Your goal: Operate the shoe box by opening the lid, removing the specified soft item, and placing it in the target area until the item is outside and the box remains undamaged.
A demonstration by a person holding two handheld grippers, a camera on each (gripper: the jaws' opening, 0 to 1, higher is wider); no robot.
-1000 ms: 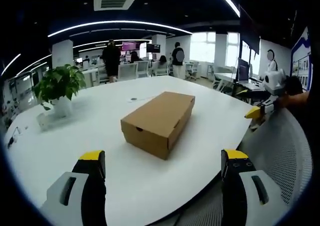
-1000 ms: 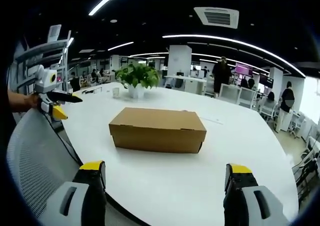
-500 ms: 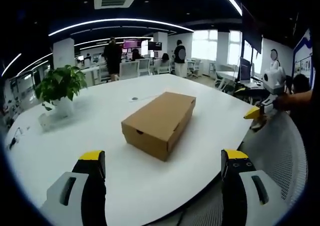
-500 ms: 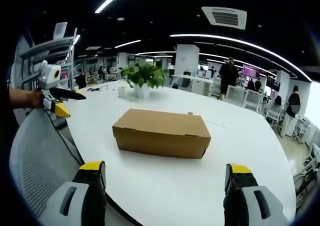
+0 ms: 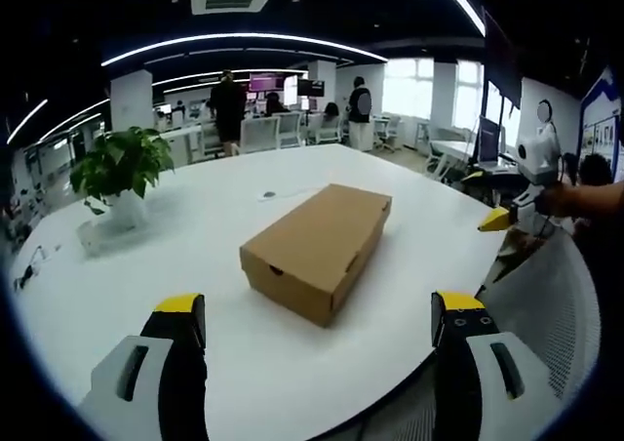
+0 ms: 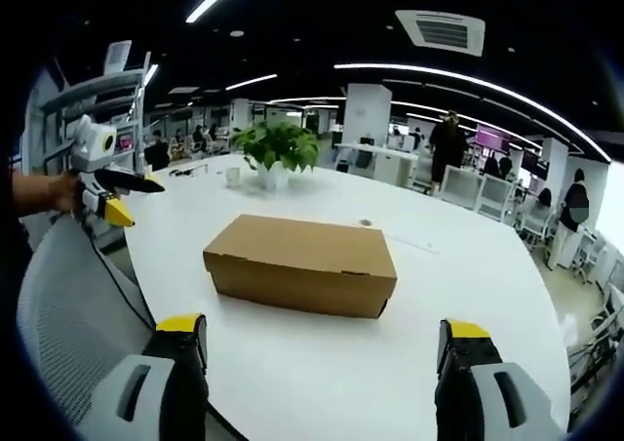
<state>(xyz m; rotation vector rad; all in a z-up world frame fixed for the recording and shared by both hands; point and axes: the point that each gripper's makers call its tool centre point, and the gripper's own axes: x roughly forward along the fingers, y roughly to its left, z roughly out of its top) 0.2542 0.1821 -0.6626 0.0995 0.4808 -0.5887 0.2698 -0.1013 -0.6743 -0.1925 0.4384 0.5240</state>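
Two grippers stand off from one closed box (image 5: pixel 317 251), and the coming move turns on how that box lies between them. It rests alone near the middle of the white table (image 5: pixel 195 236), well apart from both tools, with nothing touching it.

From the left gripper (image 5: pixel 317 348), the box lies ahead and slightly above centre in the left gripper view, its long axis running away from the near left toward the far right, so a short end wall with a small notch faces this side. From the right gripper (image 6: pixel 322 368), the same box (image 6: pixel 300 263) lies straight ahead with its long side wall broadside across the right gripper view. Neither looks clearly nearer; I would judge them about equally distant. The long front edge of the lid, which the right side faces squarely, seems the easier place to begin lifting.

Both sets of jaws are spread wide and hold nothing.

Plain brown cardboard, the box has crisp corners and its lid seated flat. Whatever soft thing is inside cannot be seen.

A potted plant (image 5: pixel 117 173) stands at the far left of the table.
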